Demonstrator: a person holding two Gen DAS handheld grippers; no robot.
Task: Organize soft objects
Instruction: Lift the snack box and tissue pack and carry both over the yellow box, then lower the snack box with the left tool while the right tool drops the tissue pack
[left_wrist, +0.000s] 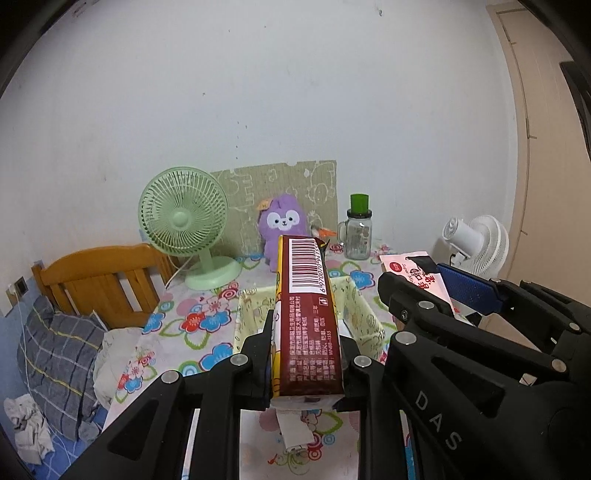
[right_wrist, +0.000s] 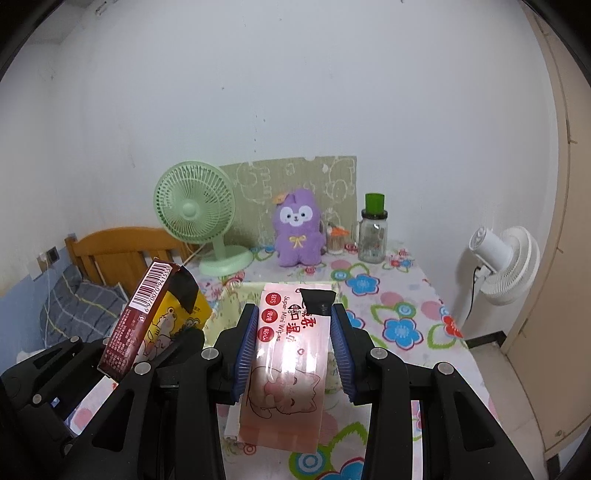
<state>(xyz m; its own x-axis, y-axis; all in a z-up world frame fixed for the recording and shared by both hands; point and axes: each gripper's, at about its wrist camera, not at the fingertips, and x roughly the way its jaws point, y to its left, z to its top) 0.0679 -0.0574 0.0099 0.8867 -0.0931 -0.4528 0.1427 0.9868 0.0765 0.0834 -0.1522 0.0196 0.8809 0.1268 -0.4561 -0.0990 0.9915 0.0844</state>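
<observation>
My left gripper (left_wrist: 306, 332) is shut on a brown and yellow tissue pack (left_wrist: 308, 325) with a barcode, held on edge above the table. That pack (right_wrist: 147, 314) also shows at the left of the right wrist view. My right gripper (right_wrist: 293, 332) is shut on a pink wet wipes pack (right_wrist: 290, 354) between its blue pads. The pink pack (left_wrist: 424, 277) sits to the right in the left wrist view. Below both lies a pale yellow fabric box (left_wrist: 364, 314), open at the top. Its rim (right_wrist: 229, 299) peeks out behind the wipes.
A floral cloth covers the table (right_wrist: 402, 306). At the back stand a green fan (right_wrist: 195, 214), a purple plush toy (right_wrist: 297, 232), a glass jar with a green lid (right_wrist: 373, 232) and a small cup (right_wrist: 337, 240). A white fan (right_wrist: 506, 258) is right, a wooden bed frame (left_wrist: 99, 280) left.
</observation>
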